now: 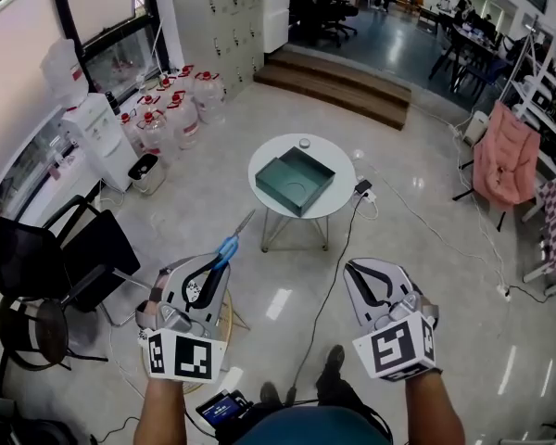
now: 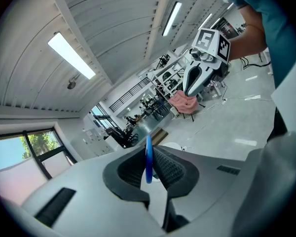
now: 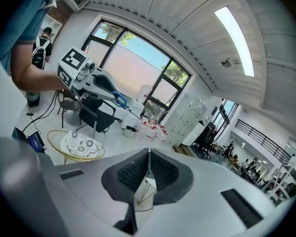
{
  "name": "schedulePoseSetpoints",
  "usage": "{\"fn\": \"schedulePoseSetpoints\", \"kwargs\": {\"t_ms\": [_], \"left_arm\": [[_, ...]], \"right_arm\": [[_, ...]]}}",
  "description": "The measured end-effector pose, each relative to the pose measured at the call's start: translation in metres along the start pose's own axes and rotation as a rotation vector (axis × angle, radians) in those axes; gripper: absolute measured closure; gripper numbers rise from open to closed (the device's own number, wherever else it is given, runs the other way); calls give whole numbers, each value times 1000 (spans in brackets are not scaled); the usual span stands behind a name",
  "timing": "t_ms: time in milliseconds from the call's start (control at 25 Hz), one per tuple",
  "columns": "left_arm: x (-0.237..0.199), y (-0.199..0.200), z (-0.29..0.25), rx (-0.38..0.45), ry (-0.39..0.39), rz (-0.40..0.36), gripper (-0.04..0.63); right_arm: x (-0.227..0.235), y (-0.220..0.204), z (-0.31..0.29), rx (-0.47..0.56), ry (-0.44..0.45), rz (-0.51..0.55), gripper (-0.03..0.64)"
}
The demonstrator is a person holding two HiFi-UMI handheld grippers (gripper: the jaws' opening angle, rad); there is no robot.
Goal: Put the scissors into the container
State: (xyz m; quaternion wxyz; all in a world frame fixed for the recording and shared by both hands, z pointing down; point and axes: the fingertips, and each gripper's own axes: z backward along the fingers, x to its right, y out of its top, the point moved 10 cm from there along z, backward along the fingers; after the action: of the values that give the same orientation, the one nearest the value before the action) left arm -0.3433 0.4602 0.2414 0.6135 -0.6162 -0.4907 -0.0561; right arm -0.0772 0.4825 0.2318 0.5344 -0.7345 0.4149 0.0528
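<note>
Scissors [image 1: 230,245] with a blue handle stick up and to the right out of my left gripper [image 1: 219,263], blades toward the table. In the left gripper view the pads are shut on the blue handle [image 2: 148,158], seen edge-on. The container [image 1: 295,181], a dark green open box, sits on a round white table [image 1: 262,189] well ahead of both grippers. My right gripper [image 1: 357,273] is held level with the left one, shut with nothing between its pads [image 3: 138,169]. The right gripper view shows the scissors [image 3: 120,99] in the left gripper.
Water jugs [image 1: 172,109] and a dispenser [image 1: 103,143] stand at the left, black chairs [image 1: 57,260] nearer. A yellow wire side table [image 1: 226,330] lies under the left gripper. A cable [image 1: 337,269] crosses the floor. Wooden steps [image 1: 343,87] lie behind, and a pink cloth [image 1: 505,157] hangs at the right.
</note>
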Motion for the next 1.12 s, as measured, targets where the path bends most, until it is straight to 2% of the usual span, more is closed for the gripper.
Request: {"fn": "schedulePoseSetpoints", "kwargs": {"t_ms": [280,480,800,1120], "left_arm": [[17,47,-89,-79,41,8,540],[25,73,-140,-115,74,27,540],[37,110,-185,-166,111,25,540],[40,144,-224,-222,115,7,540]], "right_arm": [[98,-61,-33,44,68,-4,578],[154,-89,-57,66,115,12,578],[213,-122,-70,115,157,18,578],[266,-154,-69,125,184,-10,578]]}}
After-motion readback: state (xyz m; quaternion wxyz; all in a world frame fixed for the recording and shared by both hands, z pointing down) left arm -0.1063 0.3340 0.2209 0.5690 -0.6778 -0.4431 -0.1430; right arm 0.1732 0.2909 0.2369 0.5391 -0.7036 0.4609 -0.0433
